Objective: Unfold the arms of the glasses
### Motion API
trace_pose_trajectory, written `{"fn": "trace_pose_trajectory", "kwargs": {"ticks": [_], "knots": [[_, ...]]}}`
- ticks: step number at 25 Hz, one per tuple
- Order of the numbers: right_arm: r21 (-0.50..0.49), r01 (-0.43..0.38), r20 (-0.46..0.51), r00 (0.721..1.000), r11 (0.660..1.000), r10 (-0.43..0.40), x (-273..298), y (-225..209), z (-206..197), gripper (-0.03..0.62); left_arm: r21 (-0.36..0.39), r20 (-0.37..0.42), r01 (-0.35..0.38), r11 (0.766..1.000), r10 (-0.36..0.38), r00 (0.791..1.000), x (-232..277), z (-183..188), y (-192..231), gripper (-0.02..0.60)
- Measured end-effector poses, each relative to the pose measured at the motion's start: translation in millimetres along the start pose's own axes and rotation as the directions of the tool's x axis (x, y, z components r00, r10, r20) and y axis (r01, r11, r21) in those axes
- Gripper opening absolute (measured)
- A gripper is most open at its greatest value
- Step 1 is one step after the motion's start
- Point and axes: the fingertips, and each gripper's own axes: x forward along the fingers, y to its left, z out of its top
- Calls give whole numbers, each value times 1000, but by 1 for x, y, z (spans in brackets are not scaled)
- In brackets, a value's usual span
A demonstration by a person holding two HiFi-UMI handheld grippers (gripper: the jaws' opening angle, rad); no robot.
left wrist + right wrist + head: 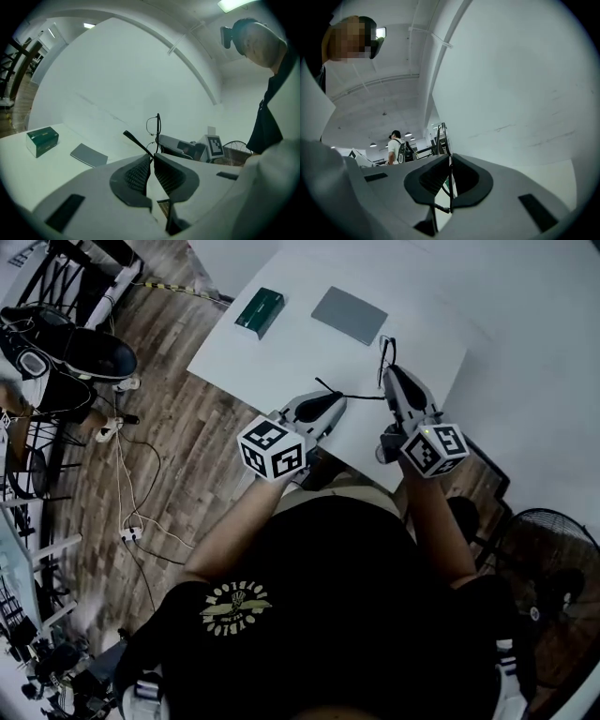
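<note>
Thin black wire glasses [384,351] hang in the air over the near edge of the white table [281,352], between my two grippers. My left gripper [339,399] is shut on one black arm [135,140] of the glasses, and that arm slants up out of its pads. Beyond it, in the left gripper view, the lens frame [157,125] stands upright. My right gripper [387,371] is shut on the frame's edge, a thin dark wire [450,168] running down between its pads. The left gripper view also catches the right gripper [185,146].
A green box [260,310] and a flat grey case [349,314] lie at the far side of the table. Left of it are wooden floor, cables [131,484] and a shoe rack [66,343]. A fan [548,568] stands at the lower right. A person with a backpack [399,149] stands far off.
</note>
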Motion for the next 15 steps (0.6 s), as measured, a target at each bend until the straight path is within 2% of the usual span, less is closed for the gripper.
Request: {"fn": "trace_pose_trajectory", "kwargs": {"ticks": [10,15], "knots": [[63,79,75,994,995,-83,-56,-75,42,21,-12,-59,80,997,-80,995,76,-19,-43,31],[86,100,96,989,991,-109,-78,-103,48,23,-21,-102,80,997,-82,991,103,-34,-56,31]]}}
